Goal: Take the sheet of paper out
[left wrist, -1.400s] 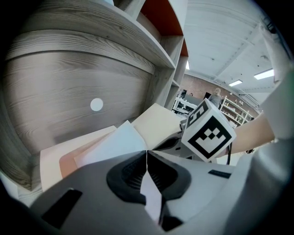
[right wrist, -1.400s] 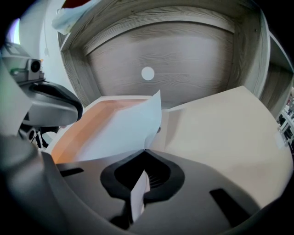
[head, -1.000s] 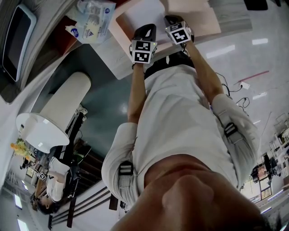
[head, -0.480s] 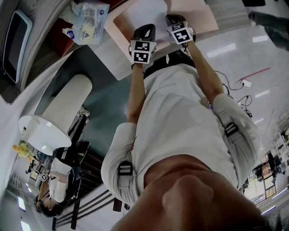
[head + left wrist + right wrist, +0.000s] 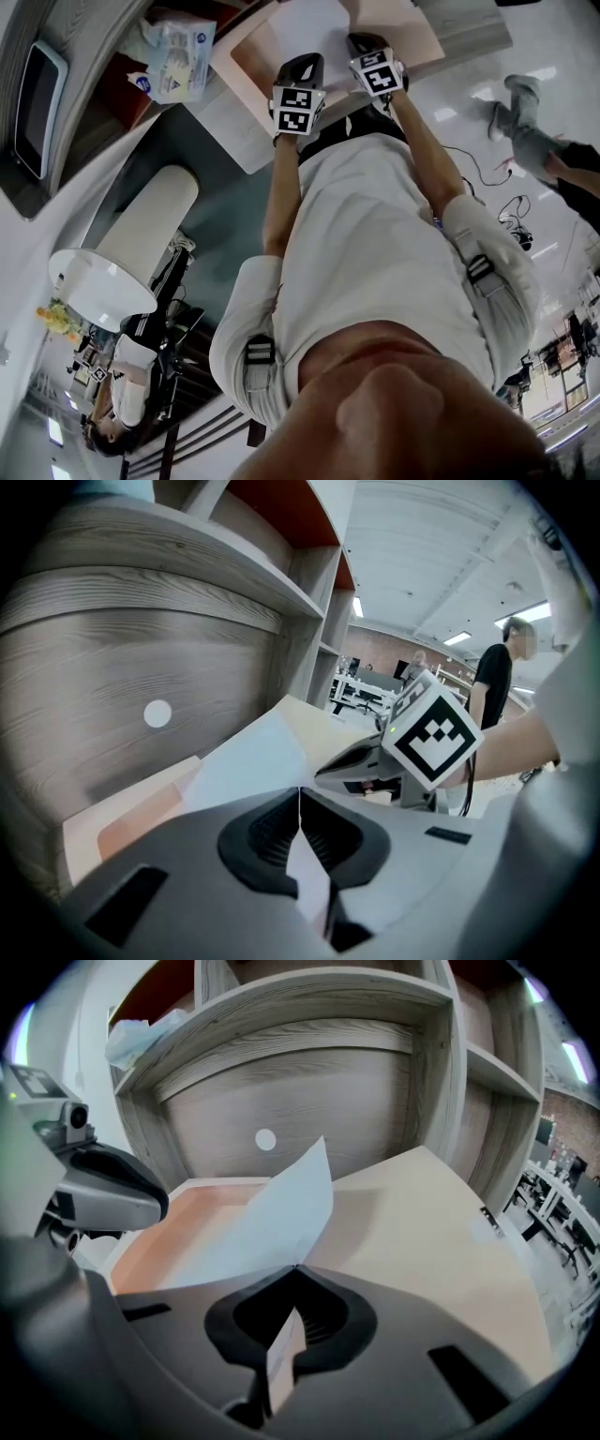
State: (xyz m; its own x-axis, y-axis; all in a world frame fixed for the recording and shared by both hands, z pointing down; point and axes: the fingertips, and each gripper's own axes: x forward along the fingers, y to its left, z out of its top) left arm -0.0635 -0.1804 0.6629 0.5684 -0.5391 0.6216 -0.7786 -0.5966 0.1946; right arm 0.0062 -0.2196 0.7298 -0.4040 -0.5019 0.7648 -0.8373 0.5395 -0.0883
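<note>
Left claw (image 5: 300, 797): jaws together, clamped on the near edge of the sheet of paper (image 5: 251, 761). A white strip runs back between the pads.

Right claw (image 5: 294, 1271): jaws likewise closed on the same sheet. One corner curls upward toward the upper centre of the right gripper view.

Head view: both claws sit side by side at top centre, marker cubes facing the camera.

The sheet lies lifted over the open folder (image 5: 441, 1232), which is pink on the inside at the left, with a beige flap spread to the right. The folder rests on the pale wood-grain counter (image 5: 234, 131), in front of the shelf unit (image 5: 309, 1016).

A plastic packet (image 5: 178, 61) sits at the upper left of the head view, well apart from the claws.
</note>
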